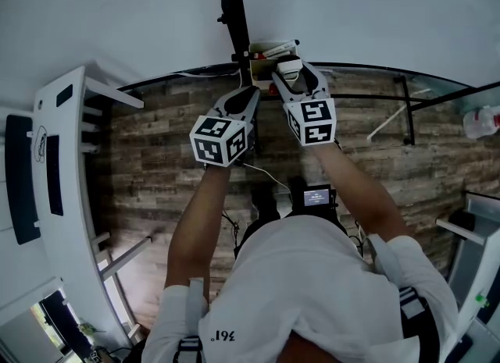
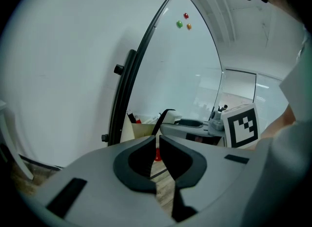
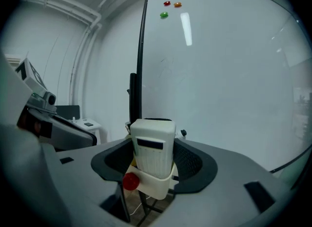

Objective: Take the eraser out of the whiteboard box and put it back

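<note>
White eraser (image 3: 152, 145) clamped upright in right gripper (image 3: 153, 165) jaws, its lower end hidden. Box (image 1: 260, 56) mostly blocked by both grippers; eraser at it, in or out unclear. Left gripper (image 2: 157, 149) jaws nearly together.

Right gripper (image 3: 155, 165): I note a pale grey body with black jaws. The eraser (image 3: 152, 145) is white, with a dark slot across its face and fine vertical ribbing; a cream band sits at its lower end, with a red round piece (image 3: 130, 181) beside it. Left gripper (image 2: 157, 145): same grey and black. Marker cube (image 1: 221, 140): black squares on white. Whiteboard (image 3: 219, 74): white, dark frame. Magnets: red (image 3: 167, 3), orange (image 3: 177, 4), green (image 3: 164, 14). Whiteboard box (image 2: 140, 129): beige. Floor (image 1: 156, 190): brown wood-plank pattern. My shirt (image 1: 312, 291): white.
</note>
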`<state>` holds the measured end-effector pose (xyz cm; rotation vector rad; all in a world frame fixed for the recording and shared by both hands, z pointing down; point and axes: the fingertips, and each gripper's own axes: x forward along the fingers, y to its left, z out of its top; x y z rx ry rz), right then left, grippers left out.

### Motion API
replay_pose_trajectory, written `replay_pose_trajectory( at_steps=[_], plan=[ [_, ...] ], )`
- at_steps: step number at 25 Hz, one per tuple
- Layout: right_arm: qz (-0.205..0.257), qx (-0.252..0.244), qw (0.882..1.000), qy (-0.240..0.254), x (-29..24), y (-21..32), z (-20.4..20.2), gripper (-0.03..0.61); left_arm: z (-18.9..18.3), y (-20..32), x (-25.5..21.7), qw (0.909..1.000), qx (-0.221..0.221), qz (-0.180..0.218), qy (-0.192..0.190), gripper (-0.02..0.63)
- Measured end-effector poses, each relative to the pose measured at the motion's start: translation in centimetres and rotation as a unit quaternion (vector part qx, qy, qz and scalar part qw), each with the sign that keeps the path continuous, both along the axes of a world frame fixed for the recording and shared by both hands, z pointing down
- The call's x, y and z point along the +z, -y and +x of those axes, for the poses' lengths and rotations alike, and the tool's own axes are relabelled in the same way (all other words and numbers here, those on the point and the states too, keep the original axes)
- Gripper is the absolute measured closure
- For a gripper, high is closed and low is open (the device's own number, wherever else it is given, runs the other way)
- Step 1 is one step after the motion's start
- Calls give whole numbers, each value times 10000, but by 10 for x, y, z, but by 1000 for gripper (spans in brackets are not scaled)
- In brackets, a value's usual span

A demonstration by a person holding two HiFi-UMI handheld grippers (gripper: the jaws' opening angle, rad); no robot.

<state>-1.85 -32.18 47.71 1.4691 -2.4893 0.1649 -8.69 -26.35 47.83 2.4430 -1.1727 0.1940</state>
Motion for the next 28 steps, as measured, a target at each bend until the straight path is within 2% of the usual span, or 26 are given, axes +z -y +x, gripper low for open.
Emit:
replay_pose_trajectory(
  at_steps=[12,28],
  plan=[
    [-481,-151,9987,61,22,-1,-14,307,-1,-4,3,10000,12,-62,-35,603],
    [-727,-339,9968,-22,26,-7,-21,307,0,-7,5,9998,0,-142,-118,603]
  ],
)
